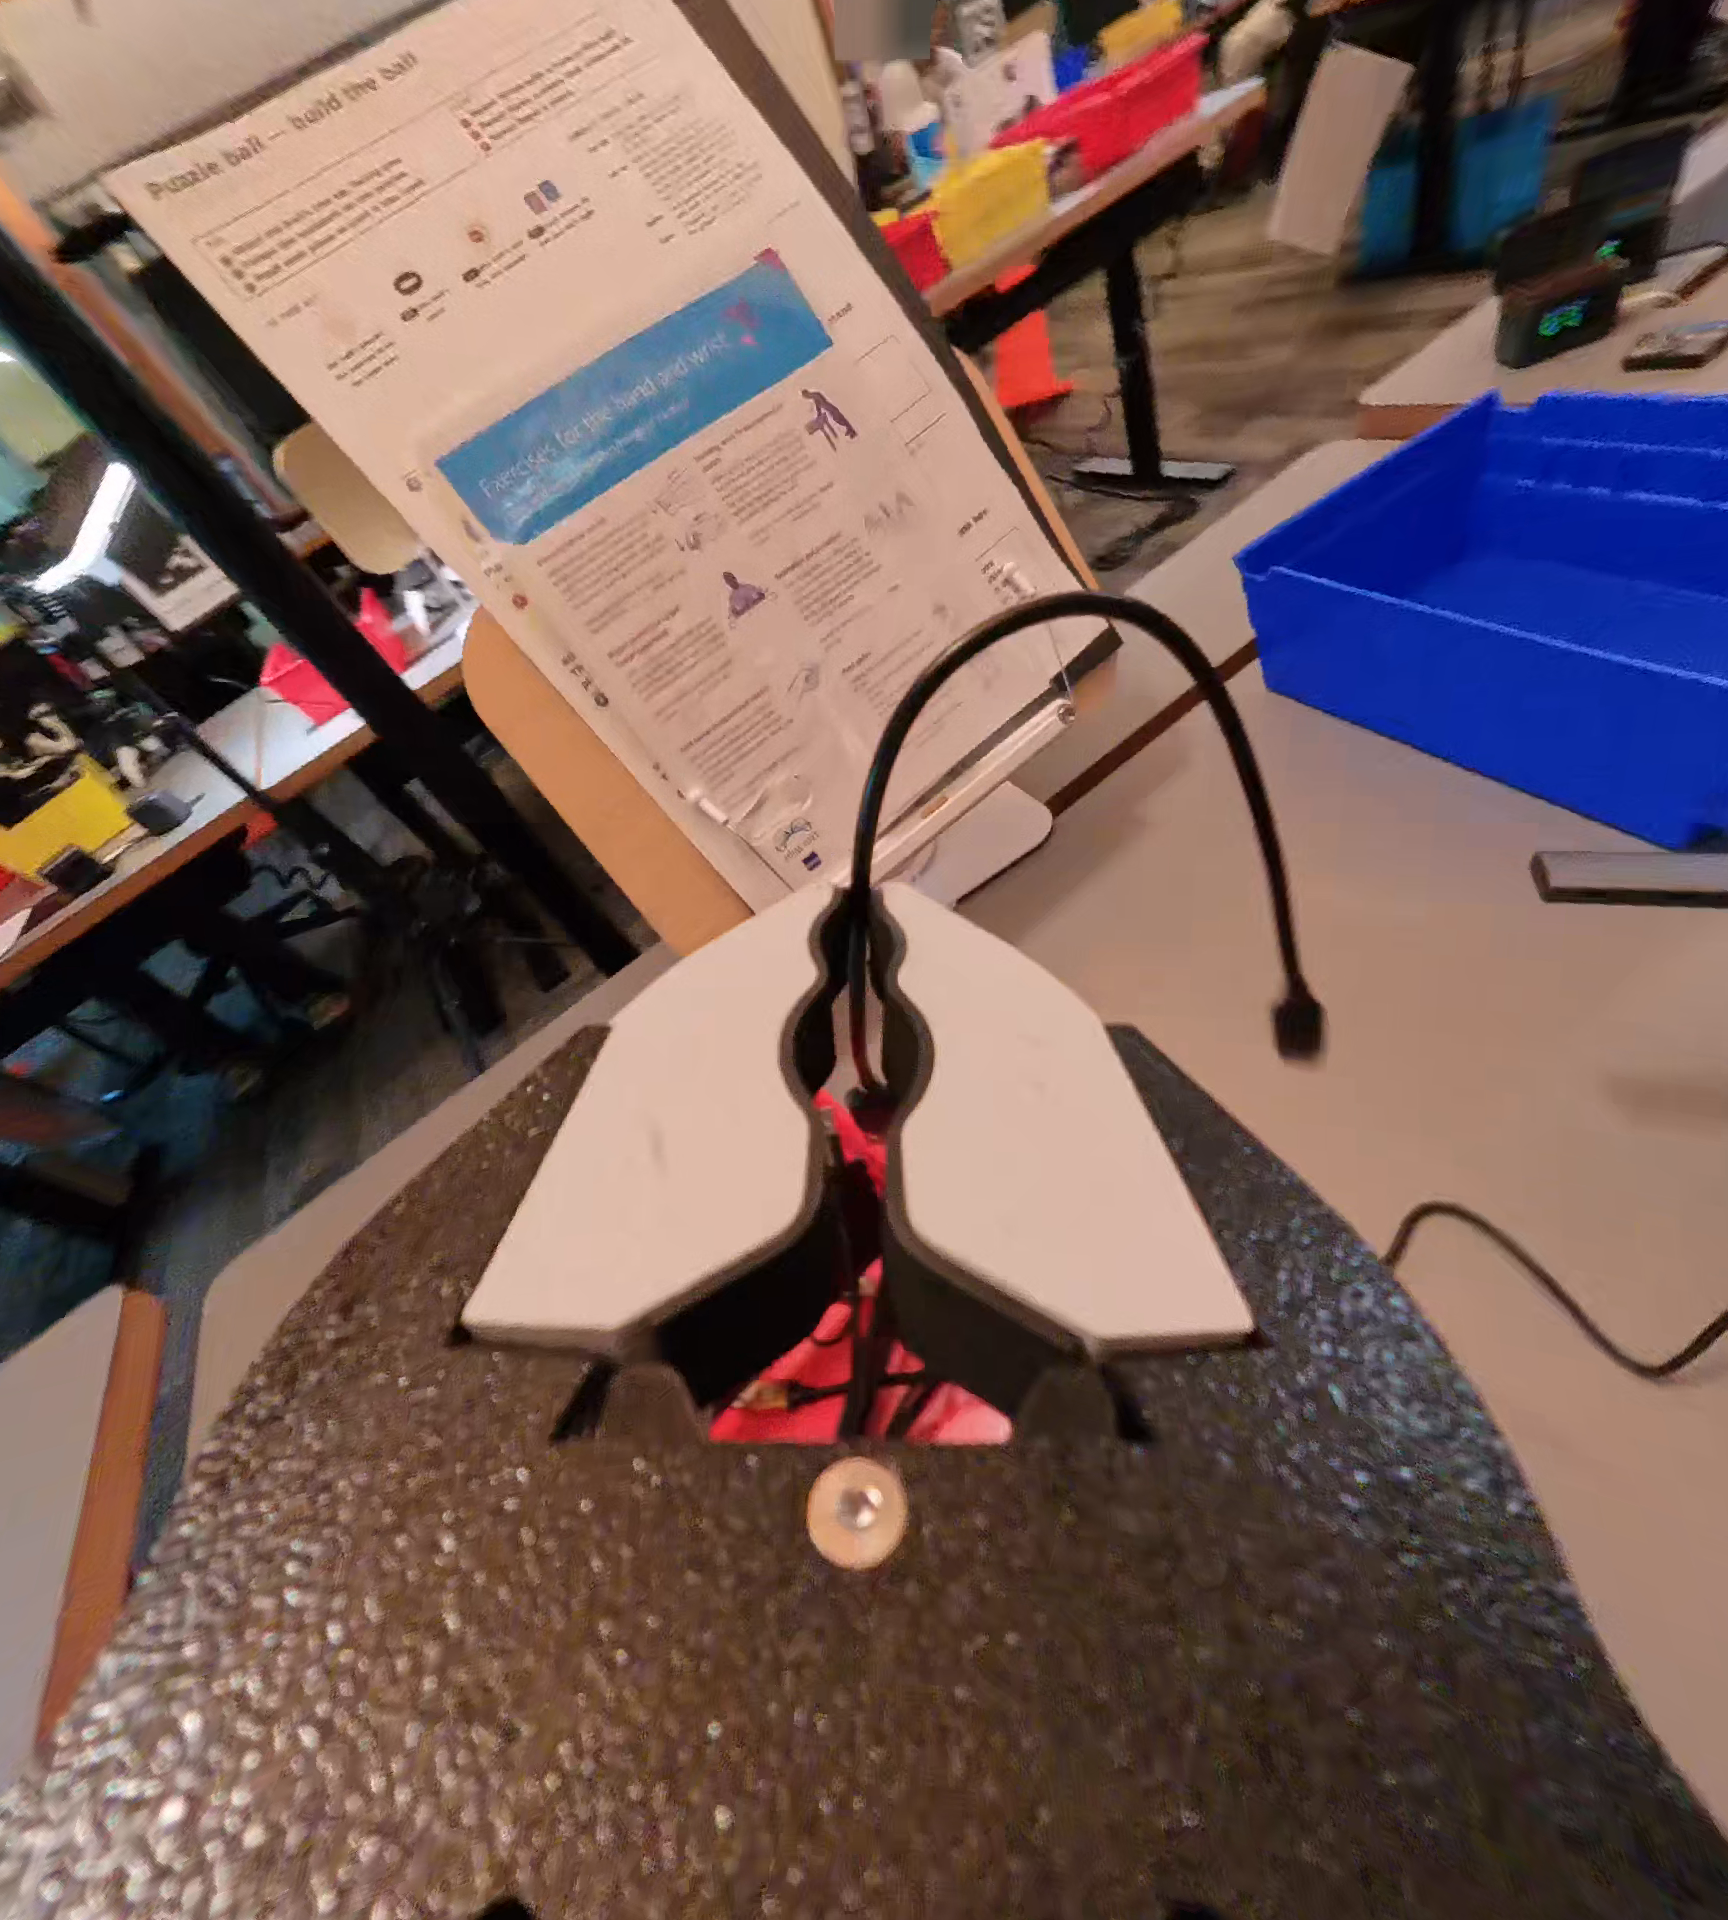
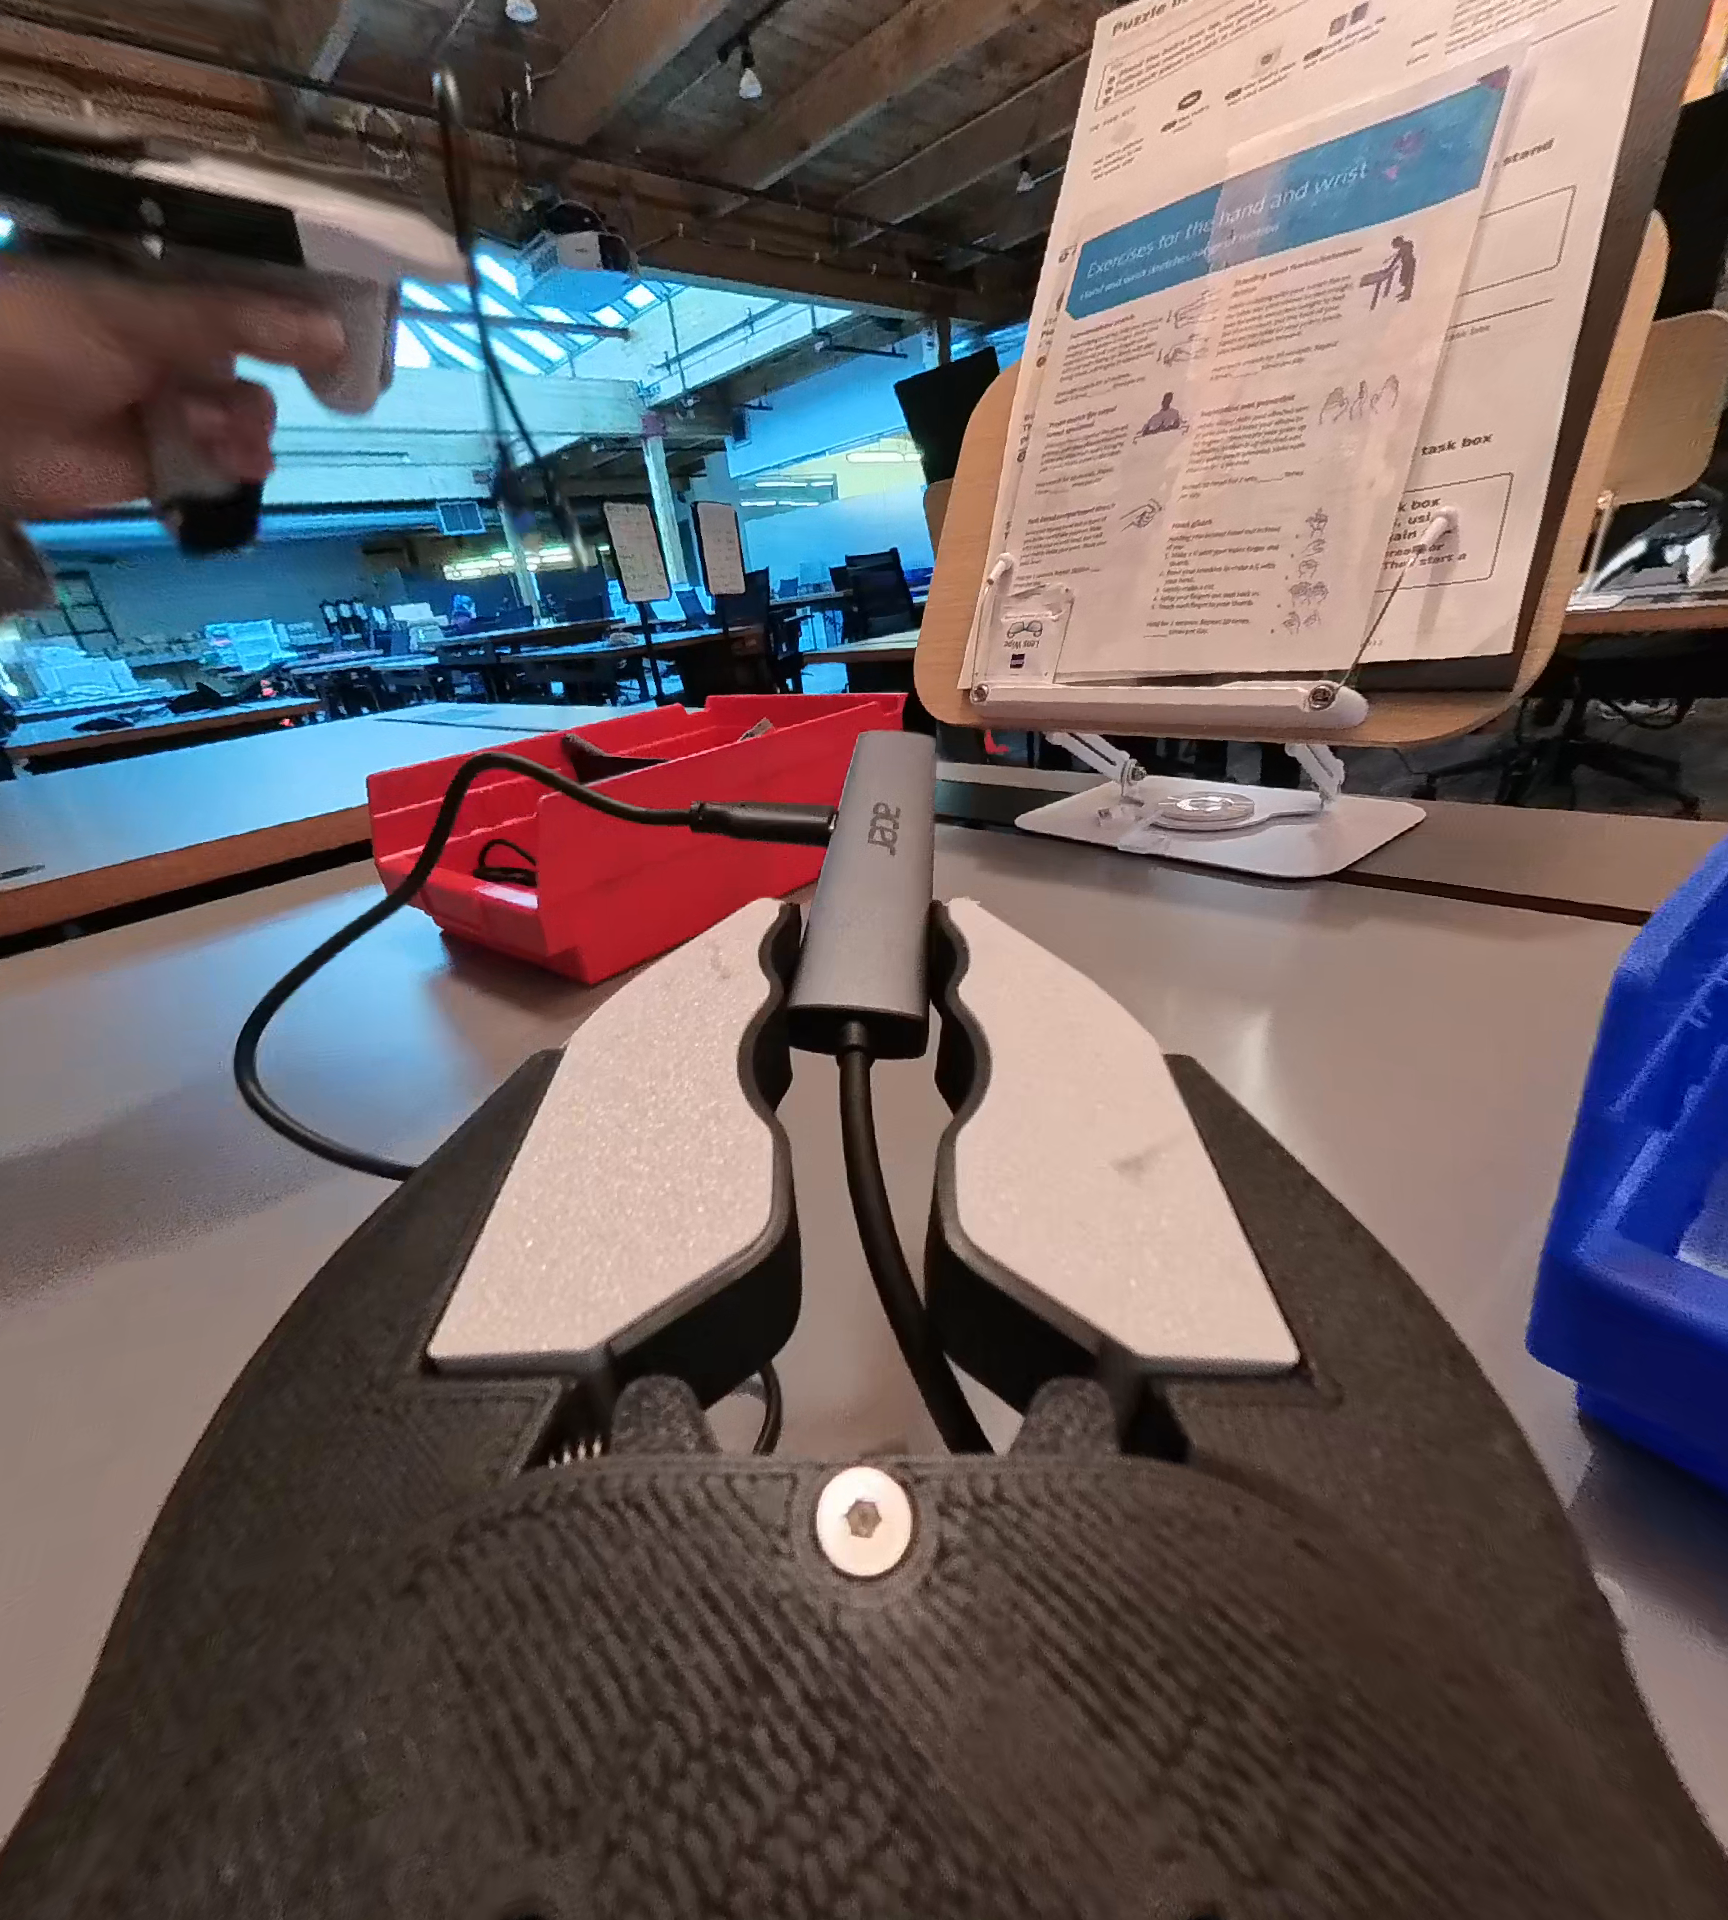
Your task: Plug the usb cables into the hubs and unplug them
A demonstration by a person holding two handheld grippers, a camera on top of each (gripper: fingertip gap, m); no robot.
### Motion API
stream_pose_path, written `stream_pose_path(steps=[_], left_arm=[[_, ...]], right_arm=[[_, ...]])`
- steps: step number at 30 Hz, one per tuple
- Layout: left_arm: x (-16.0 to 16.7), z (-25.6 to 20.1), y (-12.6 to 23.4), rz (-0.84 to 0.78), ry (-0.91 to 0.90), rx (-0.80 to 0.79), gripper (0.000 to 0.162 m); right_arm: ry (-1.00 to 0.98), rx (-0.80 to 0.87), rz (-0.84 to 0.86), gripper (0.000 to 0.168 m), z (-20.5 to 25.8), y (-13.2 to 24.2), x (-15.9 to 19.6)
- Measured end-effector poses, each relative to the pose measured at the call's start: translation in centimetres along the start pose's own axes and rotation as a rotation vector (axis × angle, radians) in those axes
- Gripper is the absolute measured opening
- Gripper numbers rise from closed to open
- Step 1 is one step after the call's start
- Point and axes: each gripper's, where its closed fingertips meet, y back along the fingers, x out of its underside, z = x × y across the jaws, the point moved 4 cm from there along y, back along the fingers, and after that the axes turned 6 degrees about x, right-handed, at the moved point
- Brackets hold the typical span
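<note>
My left gripper (image 1: 858,920) is shut on a thin black USB cable (image 1: 1026,623). The cable arcs up and over to the right, and its plug (image 1: 1296,1023) hangs free above the table. My right gripper (image 2: 865,920) is shut on a slim grey hub (image 2: 875,862) held low over the table. A second black cable (image 2: 351,945) is plugged into the hub's left side. The hub's own lead (image 2: 875,1195) runs back between the fingers. The hub also shows at the right edge of the left wrist view (image 1: 1670,878). The left gripper (image 2: 216,270) shows blurred, high at upper left.
A red bin (image 2: 631,883) with cables stands behind the hub, and shows under my left gripper (image 1: 839,1392). A blue bin (image 1: 1566,644) stands on the right, close beside my right gripper (image 2: 1701,1195). A document stand (image 2: 1234,810) is at the table's back edge. The tips of one gripper are about 30 centimetres away from the tips of the other.
</note>
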Motion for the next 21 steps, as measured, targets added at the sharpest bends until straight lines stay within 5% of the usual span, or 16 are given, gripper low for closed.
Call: stream_pose_path(steps=[9, 17, 21], left_arm=[[12.3, -12.1, -0.4, 0.194, -0.32, -0.207, 0.002], [9.3, -14.3, -4.3, 0.074, -0.279, -0.257, 0.002], [10.7, -15.0, -6.0, 0.054, -0.191, -0.27, 0.003]], right_arm=[[-0.009, -0.003, -0.011, 0.024, -0.1, 0.1, -0.1], [0.004, -0.004, -0.009, 0.024, 0.1, 0.1, -0.1], [-0.002, -0.007, -0.021, 0.024, 0.0, 0.3, -0.2]])
